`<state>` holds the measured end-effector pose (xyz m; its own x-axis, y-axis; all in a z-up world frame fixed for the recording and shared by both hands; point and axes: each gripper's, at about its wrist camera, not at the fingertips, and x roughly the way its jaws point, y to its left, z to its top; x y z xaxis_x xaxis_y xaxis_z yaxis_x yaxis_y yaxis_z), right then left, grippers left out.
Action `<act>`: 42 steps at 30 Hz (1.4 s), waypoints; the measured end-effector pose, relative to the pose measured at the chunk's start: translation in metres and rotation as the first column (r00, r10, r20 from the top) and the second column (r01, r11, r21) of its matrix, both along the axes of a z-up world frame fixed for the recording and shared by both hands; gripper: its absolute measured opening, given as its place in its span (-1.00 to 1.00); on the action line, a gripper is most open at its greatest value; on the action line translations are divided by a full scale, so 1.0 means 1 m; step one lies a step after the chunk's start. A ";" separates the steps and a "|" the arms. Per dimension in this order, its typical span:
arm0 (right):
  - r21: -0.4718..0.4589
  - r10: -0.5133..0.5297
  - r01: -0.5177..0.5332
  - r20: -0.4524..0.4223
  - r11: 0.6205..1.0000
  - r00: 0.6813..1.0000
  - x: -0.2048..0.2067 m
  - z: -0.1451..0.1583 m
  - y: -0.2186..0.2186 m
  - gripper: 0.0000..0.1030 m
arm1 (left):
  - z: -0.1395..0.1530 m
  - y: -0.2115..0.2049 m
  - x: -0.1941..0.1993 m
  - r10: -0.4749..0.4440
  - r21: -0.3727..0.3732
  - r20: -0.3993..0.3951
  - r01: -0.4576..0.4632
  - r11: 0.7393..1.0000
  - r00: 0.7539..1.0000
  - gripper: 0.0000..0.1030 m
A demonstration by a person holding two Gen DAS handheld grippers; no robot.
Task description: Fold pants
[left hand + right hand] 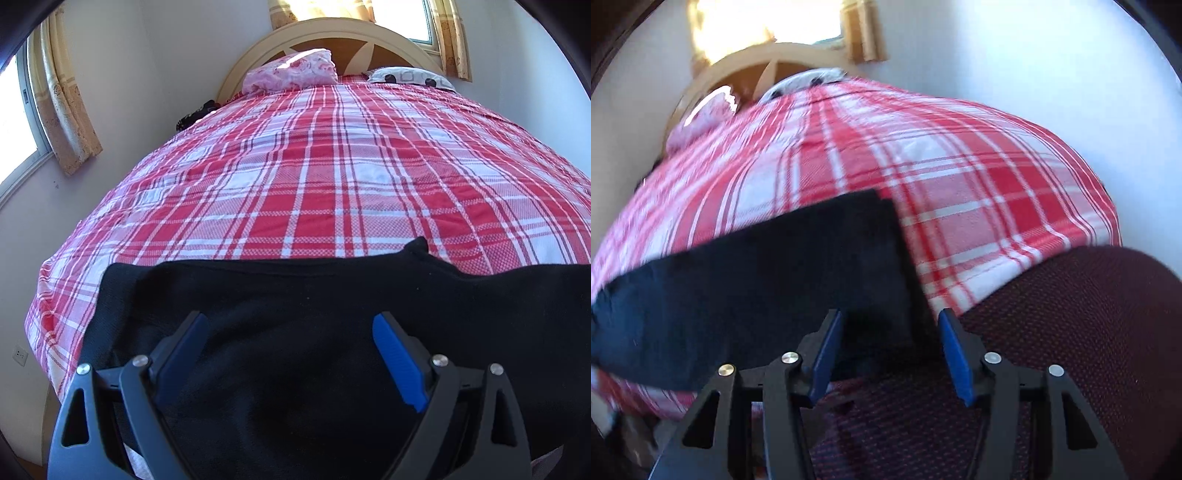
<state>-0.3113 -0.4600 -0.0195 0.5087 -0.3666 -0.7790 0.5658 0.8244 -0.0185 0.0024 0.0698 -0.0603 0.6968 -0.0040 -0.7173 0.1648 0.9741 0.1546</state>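
Pants: black, flat across near edge of my plaid bed | left gripper: spread above them, empty | right gripper: spread over their end, empty

The left gripper is hovering with jaws spread wide over the black pants, which are lying across the plaid bedspread stretching ahead.

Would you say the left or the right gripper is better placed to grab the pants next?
Probably right: the right gripper is open at the end edge of the black pants, while the left gripper is open over mid-fabric.
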 end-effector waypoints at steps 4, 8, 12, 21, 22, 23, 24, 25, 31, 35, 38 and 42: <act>0.030 0.011 -0.010 -0.028 0.999 1.000 0.007 -0.009 -0.001 -0.17 | 0.001 0.000 -0.001 -0.007 -0.002 0.005 0.007 1.000 1.000 0.82; 0.136 -0.038 0.036 0.018 0.990 0.999 0.001 -0.008 -0.018 -0.46 | 0.001 0.006 0.000 0.005 -0.027 0.002 -0.004 1.000 1.000 0.82; 0.192 -0.066 0.054 0.056 0.980 0.996 -0.008 -0.004 -0.020 -0.73 | -0.001 0.010 0.001 0.008 -0.063 -0.018 -0.009 0.998 1.000 0.82; 0.262 0.096 -0.201 0.365 0.944 0.926 0.005 0.059 0.065 -0.74 | 0.008 0.014 -0.001 0.002 -0.106 0.001 -0.001 0.994 1.000 0.82; 0.254 0.133 -0.239 0.371 0.937 0.919 0.012 0.063 0.078 -0.74 | 0.008 0.015 0.000 0.000 -0.114 -0.003 -0.001 0.994 1.000 0.82; 0.253 0.173 -0.283 0.380 0.925 0.909 0.021 0.065 0.093 -0.74 | 0.007 0.017 -0.001 -0.001 -0.125 -0.010 0.000 0.992 1.000 0.82; 0.261 0.213 -0.329 0.390 0.908 0.896 0.031 0.065 0.110 -0.74 | 0.006 0.018 -0.001 -0.003 -0.132 -0.015 0.001 0.991 1.000 0.82; 0.262 0.260 -0.377 0.391 0.888 0.883 0.045 0.064 0.129 -0.74 | 0.006 0.019 -0.002 -0.005 -0.135 -0.017 0.002 0.991 1.000 0.82; 0.206 0.532 -0.597 0.295 0.775 0.793 0.119 0.033 0.244 -0.74 | 0.008 0.035 -0.004 0.013 -0.151 -0.010 -0.015 0.988 1.000 0.82; 0.144 0.647 -0.674 0.195 0.724 0.737 0.154 0.002 0.294 -0.74 | 0.007 0.045 -0.004 0.024 -0.159 -0.017 -0.027 0.987 1.000 0.82; 0.057 0.693 -0.701 0.120 0.710 0.711 0.162 -0.010 0.326 -0.74 | 0.003 0.048 -0.002 0.022 -0.161 -0.025 -0.026 0.987 0.999 0.82; -0.033 0.693 -0.693 0.099 0.720 0.714 0.167 -0.016 0.348 -0.73 | -0.001 0.048 -0.001 0.009 -0.171 -0.036 -0.015 0.985 0.999 0.82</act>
